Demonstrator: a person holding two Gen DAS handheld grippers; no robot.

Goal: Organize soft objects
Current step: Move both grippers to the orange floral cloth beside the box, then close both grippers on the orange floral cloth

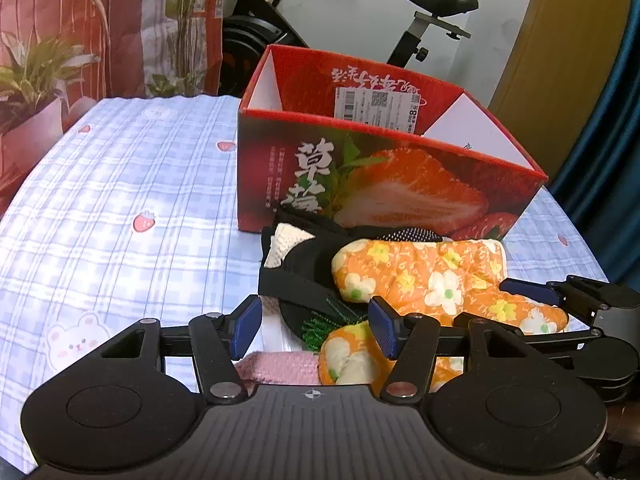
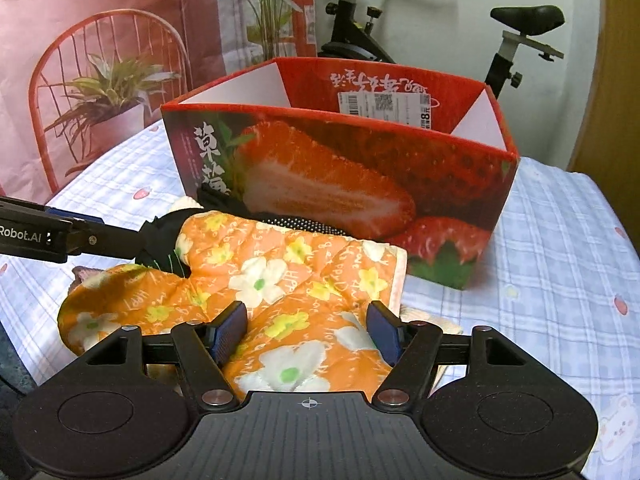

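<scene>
A pile of soft things lies in front of a red strawberry box (image 1: 384,168), open at the top (image 2: 340,168). On top is an orange flowered oven mitt (image 1: 432,276) (image 2: 280,280). Under it lie black fabric (image 1: 296,276) (image 2: 160,236), a white knitted piece (image 1: 286,242), a green-and-black item (image 1: 320,328) and a pink cloth (image 1: 276,368). My left gripper (image 1: 314,330) is open over the pile's near-left end. My right gripper (image 2: 306,332) is open with the mitt's cuff end between its fingers, not pinched. It also shows in the left wrist view (image 1: 560,300).
The table carries a blue checked cloth (image 1: 120,200) with strawberries and bears. An exercise bike (image 2: 400,20) stands behind the box. A pink printed backdrop with a chair and plants (image 2: 100,80) hangs at the back left. A yellow door (image 1: 560,60) is at the right.
</scene>
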